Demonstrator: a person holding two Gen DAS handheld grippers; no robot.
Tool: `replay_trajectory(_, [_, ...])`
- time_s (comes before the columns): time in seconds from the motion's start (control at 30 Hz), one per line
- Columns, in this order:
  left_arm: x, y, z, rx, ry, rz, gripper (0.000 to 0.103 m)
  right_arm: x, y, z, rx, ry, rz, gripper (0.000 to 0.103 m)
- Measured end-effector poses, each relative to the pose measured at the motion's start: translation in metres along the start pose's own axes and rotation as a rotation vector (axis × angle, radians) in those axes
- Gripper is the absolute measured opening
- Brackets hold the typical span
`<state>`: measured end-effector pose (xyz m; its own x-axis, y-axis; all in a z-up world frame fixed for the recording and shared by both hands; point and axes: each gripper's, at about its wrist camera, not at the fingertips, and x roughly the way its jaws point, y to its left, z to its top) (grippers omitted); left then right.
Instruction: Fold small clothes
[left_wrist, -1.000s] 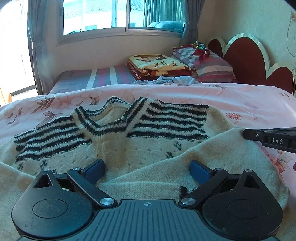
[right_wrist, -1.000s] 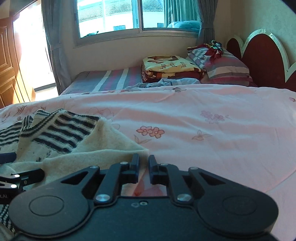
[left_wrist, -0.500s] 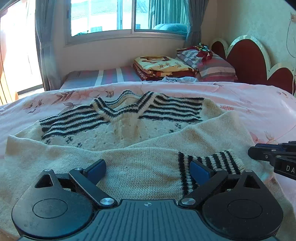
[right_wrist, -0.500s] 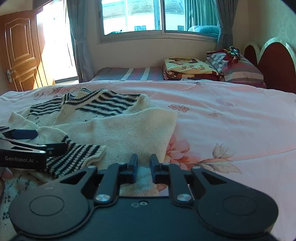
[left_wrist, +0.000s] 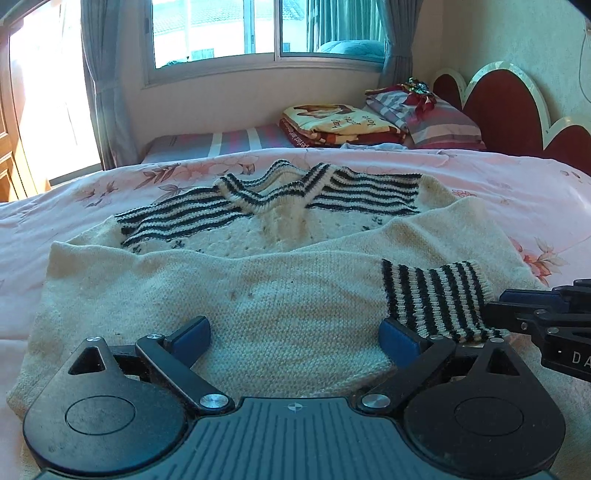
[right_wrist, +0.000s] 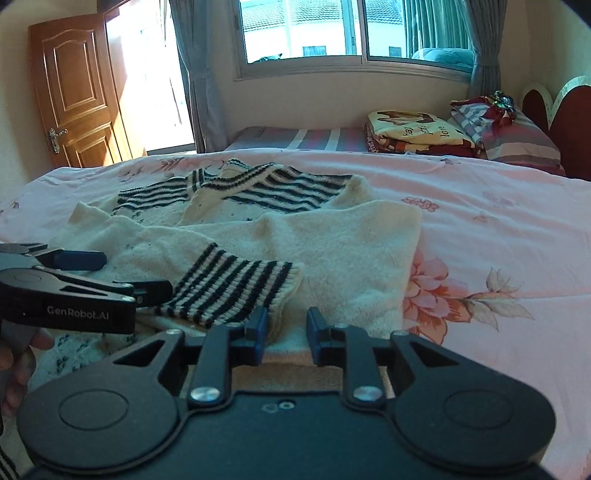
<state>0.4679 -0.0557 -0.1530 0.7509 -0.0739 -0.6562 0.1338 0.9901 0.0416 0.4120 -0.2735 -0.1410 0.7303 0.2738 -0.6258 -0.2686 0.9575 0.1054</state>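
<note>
On the pink bedspread (left_wrist: 517, 184) lies the cream sweater (left_wrist: 258, 288), sleeves folded in.

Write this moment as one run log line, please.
sweater: sleeve folded across body | left gripper: open, empty | right gripper: jaws just opening, empty

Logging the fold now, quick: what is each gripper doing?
Left gripper: open, over the sweater.
Right gripper: jaws just opening, nothing gripped.
</note>
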Motion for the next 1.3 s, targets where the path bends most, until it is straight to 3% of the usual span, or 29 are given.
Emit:
replay_trajectory(0.37, [-0.009, 0.010, -0.005, 0.015, 0.003, 0.013, 0.097, 0.003, -0.008, -0.004, -0.011, -0.011, 0.022, 0.023])
replay_trajectory(0.47, [-0.021, 0.041, -0.016, 0.009, 0.015, 0.079, 0.097, 0.002, -0.012, -0.003, -0.011, -0.008, 0.040, 0.023])
replay_trajectory(0.53, [-0.029, 0.075, -0.028, -0.068, 0.030, 0.112, 0.097, 0.002, -0.014, -0.004, -0.012, -0.011, 0.051, 0.023])
replay_trajectory(0.63, [-0.041, 0.109, -0.042, -0.124, 0.016, 0.092, 0.097, 0.002, -0.016, -0.005, -0.006, -0.020, 0.054, 0.023])
replay_trajectory(0.8, [-0.054, 0.105, -0.040, -0.094, 0.002, 0.083, 0.097, -0.003, -0.012, -0.002, 0.029, -0.018, 0.037, 0.023])
replay_trajectory(0.9, [-0.053, 0.106, -0.041, -0.109, 0.015, 0.098, 0.097, -0.015, -0.016, -0.002, 0.110, -0.045, 0.100, 0.027])
replay_trajectory(1.0, [-0.049, 0.104, -0.045, -0.102, 0.029, 0.097, 0.097, -0.011, -0.015, -0.006, 0.139, -0.002, 0.130, 0.029])
replay_trajectory(1.1, [-0.045, 0.098, -0.047, -0.063, 0.044, 0.109, 0.097, -0.008, -0.013, -0.005, 0.112, 0.005, 0.100, 0.021])
replay_trajectory(1.17, [-0.045, 0.098, -0.047, -0.065, 0.044, 0.108, 0.098, -0.007, -0.008, -0.005, 0.061, 0.021, 0.033, 0.001])
replay_trajectory(1.3, [-0.046, 0.098, -0.047, -0.065, 0.043, 0.106, 0.098, -0.014, -0.021, -0.006, 0.155, 0.003, 0.124, 0.001])
